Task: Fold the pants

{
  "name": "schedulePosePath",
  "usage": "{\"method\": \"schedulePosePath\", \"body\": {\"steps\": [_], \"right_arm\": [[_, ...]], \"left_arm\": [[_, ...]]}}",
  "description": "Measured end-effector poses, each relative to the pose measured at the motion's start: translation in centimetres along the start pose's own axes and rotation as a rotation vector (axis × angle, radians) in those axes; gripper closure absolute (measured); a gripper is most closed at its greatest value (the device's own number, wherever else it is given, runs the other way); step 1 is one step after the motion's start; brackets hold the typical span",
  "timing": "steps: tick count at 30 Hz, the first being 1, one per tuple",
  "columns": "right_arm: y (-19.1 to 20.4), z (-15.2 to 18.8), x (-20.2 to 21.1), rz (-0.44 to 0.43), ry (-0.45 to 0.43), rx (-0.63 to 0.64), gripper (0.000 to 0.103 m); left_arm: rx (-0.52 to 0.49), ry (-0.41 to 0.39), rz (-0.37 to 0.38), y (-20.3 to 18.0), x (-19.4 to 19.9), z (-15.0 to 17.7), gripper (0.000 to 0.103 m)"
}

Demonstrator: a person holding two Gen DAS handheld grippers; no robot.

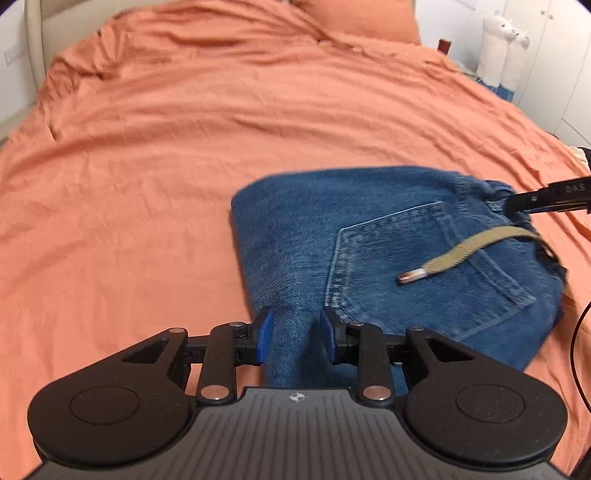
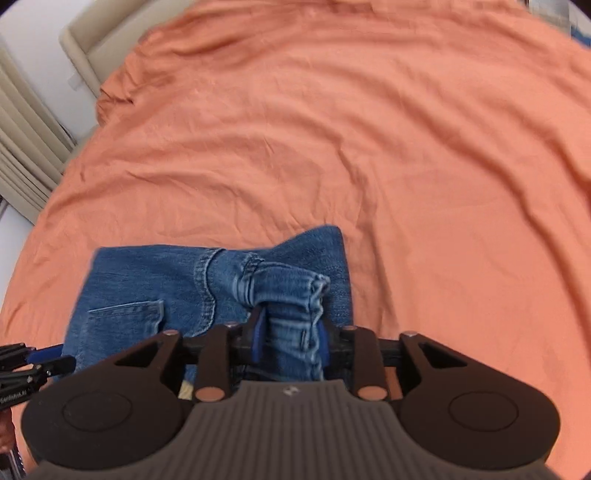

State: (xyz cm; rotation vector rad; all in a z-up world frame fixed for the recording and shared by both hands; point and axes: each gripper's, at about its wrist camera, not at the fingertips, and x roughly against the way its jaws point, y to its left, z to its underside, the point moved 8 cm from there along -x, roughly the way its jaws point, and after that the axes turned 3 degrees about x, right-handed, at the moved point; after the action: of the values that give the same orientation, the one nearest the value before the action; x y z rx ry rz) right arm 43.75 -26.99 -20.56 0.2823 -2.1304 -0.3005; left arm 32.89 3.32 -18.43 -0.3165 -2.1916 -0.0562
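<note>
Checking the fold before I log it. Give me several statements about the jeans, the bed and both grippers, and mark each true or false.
1. The jeans lie on an orange bedsheet. True.
2. A back pocket faces up. True.
3. A tan strap lies across that pocket. True.
4. The right gripper hangs empty above the sheet. False: bunched denim sits between its fingers.
5. The left gripper grips a pillow. False: it straddles a ridge of denim; the pillow lies far off.
</note>
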Motion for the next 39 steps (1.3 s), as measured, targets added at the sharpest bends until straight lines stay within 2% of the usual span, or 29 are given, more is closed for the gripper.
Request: {"method": "schedulePosePath", "body": {"steps": [4,6,8,9,12,16,18,22,24,26,28,32,34,37,39], "right_arm": [[1.3,3.1,5.8,0.005,-0.157,0.035,0.074],[2.0,5.2,7.2,0.013,-0.206,0.033,0.075],[2.7,6.9,8.1,0.013,-0.267,0.019,0.075],[3.0,7.5,8.2,0.006,-0.285,0.009,0.075],[3.6,8.2,7.2,-0.037,-0.256,0.008,0.076],[2.9,9.4,5.3,0.031,-0.22,0.056,0.082],[2.1,10.0,4.3,0.042,-0.205,0.053,0.082],[1.0,9.9,3.9,0.012,-0.209,0.018,0.084],[0.9,10.1,3.9,0.011,-0.212,0.012,0.083],[0.9,10.1,3.7,0.018,-0.207,0.027,0.083],[1.0,10.2,3.5,0.029,-0.198,0.045,0.082],[0.9,10.6,3.4,0.048,-0.17,0.067,0.082],[1.0,10.7,3.1,0.067,-0.153,0.083,0.082],[1.1,10.9,2.7,0.082,-0.14,0.099,0.082],[1.1,10.9,2.6,0.088,-0.139,0.109,0.082]], "left_arm": [[-0.035,-0.043,-0.008,-0.8,3.7,1.4,0.066],[-0.052,-0.059,-0.018,-1.3,5.6,2.5,0.06],[-0.074,-0.07,-0.022,-2.0,7.3,3.8,0.048],[-0.086,-0.071,-0.024,-2.3,7.8,4.4,0.047],[-0.119,-0.045,-0.026,-3.3,8.9,6.7,0.041],[-0.148,-0.007,-0.13,-3.4,7.4,9.3,0.04],[-0.09,0.0,-0.134,-2.9,6.5,9.8,0.044],[0.119,-0.036,-0.062,-1.4,5.4,9.0,0.046],[0.142,-0.005,-0.064,-1.2,4.2,9.2,0.056],[0.103,0.035,-0.073,-1.6,3.3,9.4,0.076],[0.018,0.046,-0.105,-2.0,3.6,9.2,0.081],[-0.335,0.028,-0.204,-4.0,6.7,8.3,0.086],[-0.452,0.054,-0.239,-4.6,6.8,8.7,0.09],[-0.517,0.108,-0.251,-4.8,5.0,10.4,0.091],[-0.476,0.132,-0.234,-4.5,3.8,11.3,0.091]]}}
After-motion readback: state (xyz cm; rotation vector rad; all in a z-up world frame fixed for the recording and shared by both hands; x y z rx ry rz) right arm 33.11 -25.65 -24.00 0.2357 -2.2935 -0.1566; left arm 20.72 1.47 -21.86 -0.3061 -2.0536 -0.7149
